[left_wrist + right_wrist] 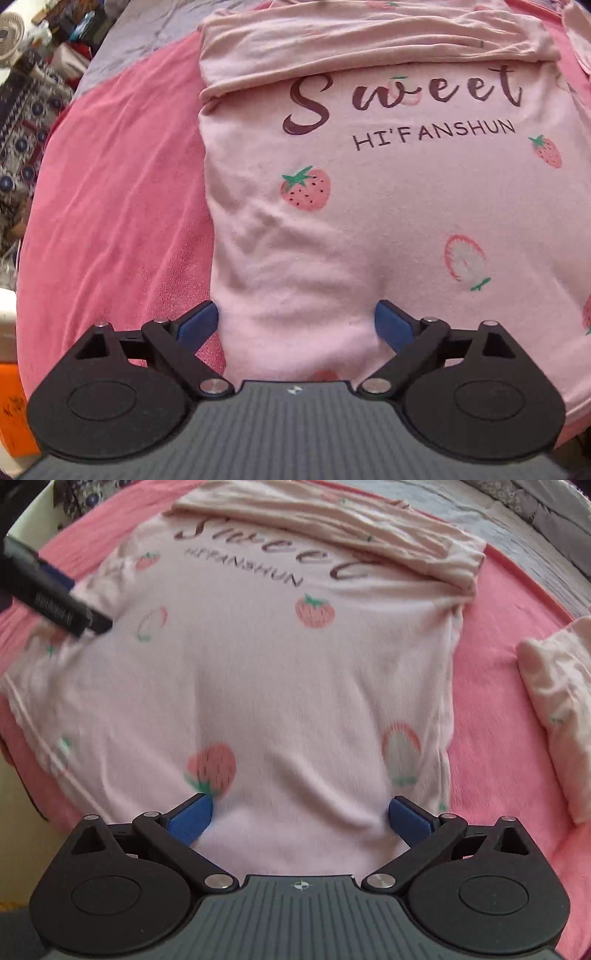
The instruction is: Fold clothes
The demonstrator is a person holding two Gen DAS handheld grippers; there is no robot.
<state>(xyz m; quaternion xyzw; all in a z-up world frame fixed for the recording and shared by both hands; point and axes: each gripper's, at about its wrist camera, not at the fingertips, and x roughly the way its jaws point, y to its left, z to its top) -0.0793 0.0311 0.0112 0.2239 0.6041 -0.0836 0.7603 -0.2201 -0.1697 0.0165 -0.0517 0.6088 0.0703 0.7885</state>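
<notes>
A pale pink shirt (388, 206) with strawberries and the word "Sweet" lies flat on a pink blanket (122, 221); its sleeves are folded across the top. It also shows in the right wrist view (266, 672). My left gripper (297, 325) is open, its blue pads astride the shirt's near left hem. My right gripper (301, 818) is open, its pads astride the near right hem. The left gripper shows in the right wrist view (59, 605) at the shirt's left edge.
A folded pale pink garment (557, 701) lies on the pink blanket (491, 686) to the right of the shirt. A grey sheet (147, 37) lies beyond the blanket. Clutter and a fan (9, 37) stand at far left.
</notes>
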